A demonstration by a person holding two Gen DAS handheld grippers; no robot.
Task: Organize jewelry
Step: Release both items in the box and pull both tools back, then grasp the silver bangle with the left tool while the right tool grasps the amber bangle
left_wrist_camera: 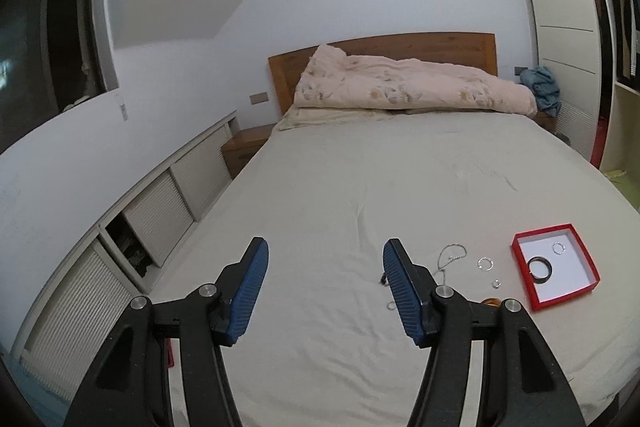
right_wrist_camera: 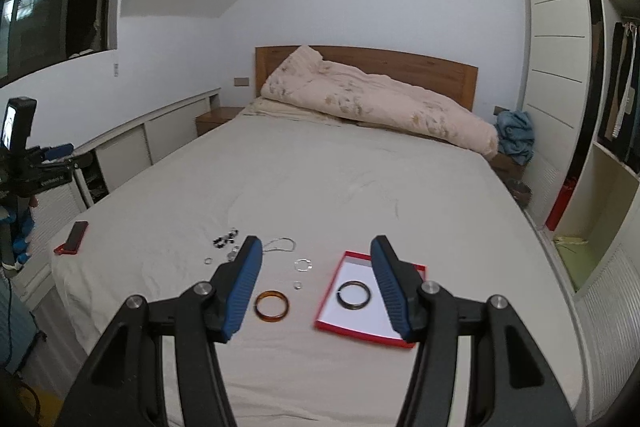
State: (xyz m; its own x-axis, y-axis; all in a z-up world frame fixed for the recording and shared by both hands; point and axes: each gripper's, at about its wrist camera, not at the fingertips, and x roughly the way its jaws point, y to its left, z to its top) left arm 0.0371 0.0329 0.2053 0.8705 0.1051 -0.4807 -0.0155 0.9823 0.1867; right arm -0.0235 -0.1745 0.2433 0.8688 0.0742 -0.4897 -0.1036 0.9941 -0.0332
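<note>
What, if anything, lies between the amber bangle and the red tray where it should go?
Nothing visible does. The amber bangle lies on bare bedsheet just left of the red tray, which holds a dark bangle. The right tool hangs open above both.

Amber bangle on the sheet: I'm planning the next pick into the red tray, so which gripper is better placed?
Probably the right gripper: open, with the amber bangle just ahead, beside the red tray. The left gripper faces bare sheet.

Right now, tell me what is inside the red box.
The red box holds a dark bangle and a small silver ring. In the right view, the right tool hides the ring.
</note>
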